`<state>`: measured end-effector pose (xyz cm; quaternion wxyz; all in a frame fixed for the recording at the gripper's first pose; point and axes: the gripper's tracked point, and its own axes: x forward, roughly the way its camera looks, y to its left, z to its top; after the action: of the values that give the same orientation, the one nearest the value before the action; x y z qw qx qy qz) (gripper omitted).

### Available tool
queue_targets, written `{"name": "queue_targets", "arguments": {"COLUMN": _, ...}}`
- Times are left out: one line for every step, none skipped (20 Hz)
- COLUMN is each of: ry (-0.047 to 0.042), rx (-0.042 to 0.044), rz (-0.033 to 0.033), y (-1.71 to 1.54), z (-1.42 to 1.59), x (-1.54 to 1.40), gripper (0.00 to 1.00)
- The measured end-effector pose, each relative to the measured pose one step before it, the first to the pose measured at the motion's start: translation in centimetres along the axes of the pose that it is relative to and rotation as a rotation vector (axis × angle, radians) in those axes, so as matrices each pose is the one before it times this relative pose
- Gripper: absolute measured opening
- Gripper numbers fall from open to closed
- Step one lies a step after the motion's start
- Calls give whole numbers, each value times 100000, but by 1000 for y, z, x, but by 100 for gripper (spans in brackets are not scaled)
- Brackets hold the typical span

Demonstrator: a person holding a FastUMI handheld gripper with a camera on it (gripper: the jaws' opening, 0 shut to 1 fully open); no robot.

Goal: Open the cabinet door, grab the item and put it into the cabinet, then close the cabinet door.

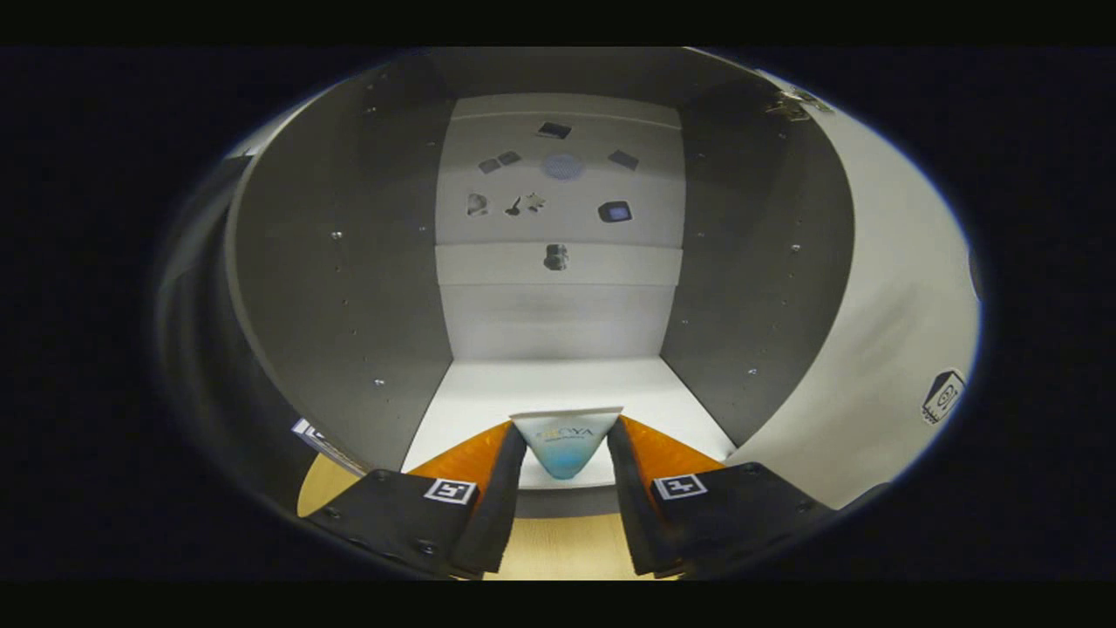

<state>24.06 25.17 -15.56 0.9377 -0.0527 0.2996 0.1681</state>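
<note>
Pouch [566, 445] pinched between the fingers of the gripper [567, 453], both pads pressing its sides, tip down. Looks light, soft, crushable; best held by its upper edge. Left wall, then cabinet [558, 384] floor just ahead, open door [881, 331] right

One gripper [567, 467] with two fingers [501, 488], each with one square marker. One pouch [565, 440] between the fingers. One open cabinet [349, 288] beyond them, one door [889, 331] ahead to the right. About nine small dark marks on the back wall [558, 296].
</note>
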Motion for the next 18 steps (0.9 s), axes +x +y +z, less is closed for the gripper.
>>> {"name": "queue_targets", "arguments": {"ry": 2159, "rx": 66, "rz": 169, "y": 44, "z": -405, "x": 579, "gripper": 60}}
{"name": "queue_targets", "arguments": {"ry": 1271, "rx": 305, "rz": -41, "y": 30, "z": -105, "x": 570, "gripper": 60}}
{"name": "queue_targets", "arguments": {"ry": 208, "rx": 320, "rz": -195, "y": 7, "z": -52, "x": 368, "gripper": 60}}
{"name": "queue_targets", "arguments": {"ry": 352, "rx": 69, "rz": -275, "y": -15, "z": -29, "x": 412, "gripper": 60}}
{"name": "queue_targets", "arguments": {"ry": 727, "rx": -126, "rz": -307, "y": -17, "z": -129, "x": 367, "gripper": 60}}
{"name": "queue_targets", "arguments": {"ry": 1278, "rx": -133, "rz": -58, "y": 13, "z": -283, "x": 415, "gripper": 60}}
{"name": "queue_targets", "arguments": {"ry": 1696, "rx": 9, "rz": 243, "y": 63, "z": -307, "x": 433, "gripper": 60}}
{"name": "queue_targets", "arguments": {"ry": 293, "rx": -51, "rz": 200, "y": 43, "z": -54, "x": 307, "gripper": 61}}
{"name": "queue_targets", "arguments": {"ry": -1258, "rx": 282, "rz": -773, "y": -172, "z": 358, "x": 264, "gripper": 62}}
{"name": "queue_targets", "arguments": {"ry": 132, "rx": -346, "rz": -364, "y": 24, "z": -9, "x": 251, "gripper": 63}}
{"name": "queue_targets", "arguments": {"ry": -259, "rx": 8, "rz": 85, "y": 55, "z": 95, "x": 38, "gripper": 63}}
{"name": "queue_targets", "arguments": {"ry": 171, "rx": -54, "rz": -430, "y": -108, "z": -17, "x": 43, "gripper": 64}}
{"name": "queue_targets", "arguments": {"ry": -193, "rx": 76, "rz": -54, "y": -116, "z": -20, "x": -205, "gripper": 65}}
{"name": "queue_targets", "arguments": {"ry": -1049, "rx": 402, "rz": 351, "y": 109, "z": 134, "x": -278, "gripper": 66}}
{"name": "queue_targets", "arguments": {"ry": -1433, "rx": 246, "rz": -424, "y": -140, "z": 284, "x": -170, "gripper": 70}}
{"name": "queue_targets", "arguments": {"ry": -1634, "rx": 370, "rz": 46, "y": -131, "z": 108, "x": -445, "gripper": 76}}
{"name": "queue_targets", "arguments": {"ry": -1063, "rx": 754, "rz": 1008, "y": 96, "z": 117, "x": -543, "gripper": 88}}
{"name": "queue_targets", "arguments": {"ry": -836, "rx": 346, "rz": 355, "y": -10, "z": -10, "x": -673, "gripper": 92}}
